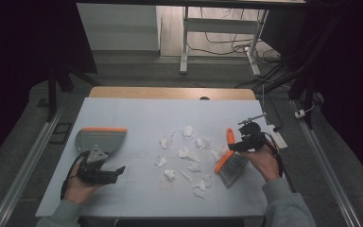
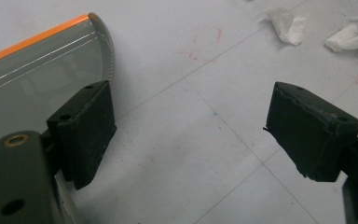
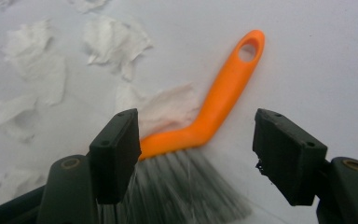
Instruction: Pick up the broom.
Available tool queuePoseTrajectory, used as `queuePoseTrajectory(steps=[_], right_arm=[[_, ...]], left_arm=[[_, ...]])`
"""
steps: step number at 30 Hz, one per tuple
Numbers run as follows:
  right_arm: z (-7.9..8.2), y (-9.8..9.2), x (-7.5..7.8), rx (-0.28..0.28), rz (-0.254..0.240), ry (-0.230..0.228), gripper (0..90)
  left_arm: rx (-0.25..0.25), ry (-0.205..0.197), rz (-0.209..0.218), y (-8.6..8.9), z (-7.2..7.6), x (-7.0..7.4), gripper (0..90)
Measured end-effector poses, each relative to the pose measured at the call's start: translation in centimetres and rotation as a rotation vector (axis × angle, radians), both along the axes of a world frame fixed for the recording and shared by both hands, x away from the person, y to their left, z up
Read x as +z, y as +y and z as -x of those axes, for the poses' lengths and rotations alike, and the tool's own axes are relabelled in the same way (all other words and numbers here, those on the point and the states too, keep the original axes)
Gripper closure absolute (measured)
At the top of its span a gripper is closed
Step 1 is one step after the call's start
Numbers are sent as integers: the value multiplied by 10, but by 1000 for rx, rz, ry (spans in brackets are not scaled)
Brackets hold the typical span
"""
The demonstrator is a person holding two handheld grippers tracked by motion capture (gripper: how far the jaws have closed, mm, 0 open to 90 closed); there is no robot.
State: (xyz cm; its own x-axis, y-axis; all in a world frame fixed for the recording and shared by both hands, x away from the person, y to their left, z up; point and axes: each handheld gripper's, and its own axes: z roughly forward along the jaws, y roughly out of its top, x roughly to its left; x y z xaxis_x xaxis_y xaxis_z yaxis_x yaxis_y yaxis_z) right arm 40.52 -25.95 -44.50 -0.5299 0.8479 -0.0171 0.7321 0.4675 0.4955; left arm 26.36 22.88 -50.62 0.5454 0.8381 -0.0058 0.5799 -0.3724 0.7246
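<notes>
We hold a two-jaw gripper in each hand at a white table top (image 1: 137,106). The right gripper (image 1: 242,147) sits over the small hand brush with an orange plastic handle and grey bristles (image 1: 229,161), which lies flat on the table at the right side, its handle pointing away from us and its bristle fan spread toward our edge. In the right gripper view the brush (image 3: 214,116) lies between and beyond the two black jaws: the jaws stand wide apart, one on each side of the bend where the handle meets the bristles, and neither pad presses on it, so the right gripper (image 3: 196,154) is open and holds nothing.

The left gripper (image 1: 116,171) rests low at the left of the table, just in front of the grey plastic dustpan with an orange strip along its edge (image 1: 99,139). In the left gripper view its jaws also stand wide apart with bare table between them, so the left gripper (image 2: 189,135) is open too; the dustpan (image 2: 37,74) lies behind the left-hand jaw (whether that jaw touches the pan we cannot tell).

Between the dustpan and the brush lie torn scraps of white tissue paper (image 1: 184,153), scattered across the middle of the table. A few of them lie right beside the brush, and one scrap (image 3: 168,107) lies partly under the crook of the orange handle.
</notes>
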Motion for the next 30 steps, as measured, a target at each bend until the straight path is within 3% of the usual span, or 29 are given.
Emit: queuePoseTrajectory(steps=[4,5,14,18,23,30], right_arm=[[-15,5,-6,-44,43,54,335],[-24,7,-12,-83,62,94,342],[-42,7,-28,-194,87,210,408],[-42,10,-31,-223,70,235,429],[-42,15,-36,-254,97,264,474],[-44,20,-42,-308,78,310,583]], left_arm=[[0,-4,2,1,1,1,164],[0,-5,4,2,1,1,164],[-8,-7,10,3,1,1,164],[-14,-8,9,3,2,1,164],[-13,-9,12,3,2,2,164],[-9,-11,13,4,3,2,164]])
